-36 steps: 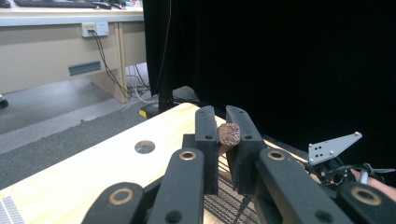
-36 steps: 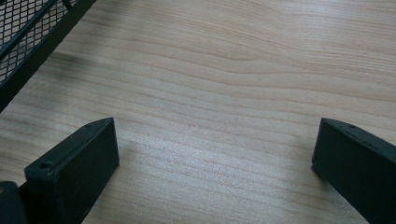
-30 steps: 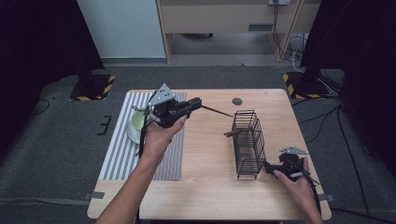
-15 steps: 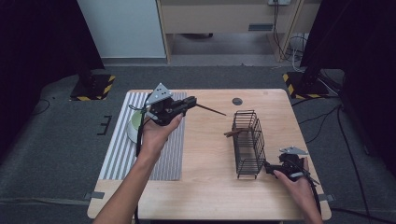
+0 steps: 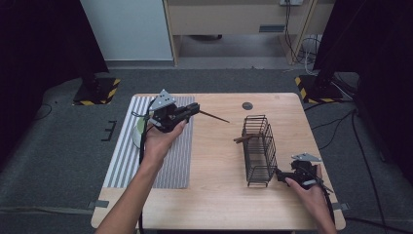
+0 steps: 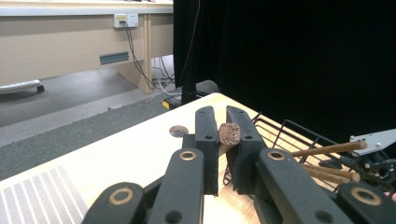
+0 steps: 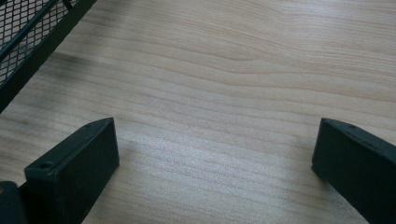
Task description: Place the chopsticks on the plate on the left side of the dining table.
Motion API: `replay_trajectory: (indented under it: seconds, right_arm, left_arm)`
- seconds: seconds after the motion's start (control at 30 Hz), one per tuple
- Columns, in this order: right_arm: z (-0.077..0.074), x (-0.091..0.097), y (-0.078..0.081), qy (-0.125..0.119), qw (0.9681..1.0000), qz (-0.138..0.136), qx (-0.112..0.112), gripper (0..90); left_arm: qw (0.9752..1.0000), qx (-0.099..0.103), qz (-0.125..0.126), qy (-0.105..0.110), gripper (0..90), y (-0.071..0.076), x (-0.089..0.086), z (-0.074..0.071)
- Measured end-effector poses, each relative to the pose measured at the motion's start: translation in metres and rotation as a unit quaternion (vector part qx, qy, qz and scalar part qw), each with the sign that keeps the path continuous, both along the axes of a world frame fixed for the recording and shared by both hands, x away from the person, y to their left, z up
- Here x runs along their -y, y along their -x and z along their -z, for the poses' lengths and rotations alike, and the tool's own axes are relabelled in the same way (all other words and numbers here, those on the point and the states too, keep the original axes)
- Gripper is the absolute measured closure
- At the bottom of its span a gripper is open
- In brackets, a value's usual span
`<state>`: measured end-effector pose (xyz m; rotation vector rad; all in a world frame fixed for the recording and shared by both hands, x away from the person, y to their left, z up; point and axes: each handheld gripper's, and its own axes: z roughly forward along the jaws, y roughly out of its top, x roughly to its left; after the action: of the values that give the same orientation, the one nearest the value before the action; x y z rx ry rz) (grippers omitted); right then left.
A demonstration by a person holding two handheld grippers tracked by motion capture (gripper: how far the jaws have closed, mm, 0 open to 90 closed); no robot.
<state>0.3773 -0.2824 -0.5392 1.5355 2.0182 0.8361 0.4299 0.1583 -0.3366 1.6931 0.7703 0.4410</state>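
My left gripper hovers over the striped mat's far right edge, shut on a thin brown wooden stick that points right toward the black wire basket. In the left gripper view the stick's blunt end is pinched between the jaws of my left gripper. More brown sticks lie in the basket, and one of these sticks pokes out of its left side. My right gripper rests low beside the basket's near right corner. Its jaws stand wide apart over bare wood.
A grey striped mat covers the table's left part, with a pale green plate under my left hand. A small dark round disc lies near the far edge. The basket's corner lies close to the right gripper.
My left gripper, still holding the stick, has drifted slightly left, away from the basket. The right gripper has stayed where it was.
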Motion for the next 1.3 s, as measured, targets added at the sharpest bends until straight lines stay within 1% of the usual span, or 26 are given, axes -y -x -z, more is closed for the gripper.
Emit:
replay_trajectory:
  seconds: [0.2,0.3,0.5,0.9,1.3]
  right_arm:
    - [0.000,0.000,0.000,0.000,1.0000,0.000,0.000,0.6]
    - [0.000,0.000,0.000,0.000,1.0000,0.000,0.000,0.6]
    - [0.000,0.000,0.000,0.000,1.0000,0.000,0.000,0.6]
    - [0.000,0.000,0.000,0.000,1.0000,0.000,0.000,0.7]
    - [0.000,0.000,0.000,0.000,1.0000,0.000,0.000,0.6]
  left_arm:
    - [1.0000,-0.001,-0.005,-0.006,83.2,0.000,-0.007,0.003]
    - [0.9998,-0.001,-0.009,-0.017,83.2,0.000,-0.010,0.006]
    - [0.9997,-0.009,-0.016,-0.019,83.1,0.000,-0.020,0.014]
    - [0.9989,-0.014,-0.033,-0.029,83.1,0.002,-0.039,0.023]
    - [0.9981,-0.018,-0.045,-0.037,83.1,0.000,-0.049,0.029]
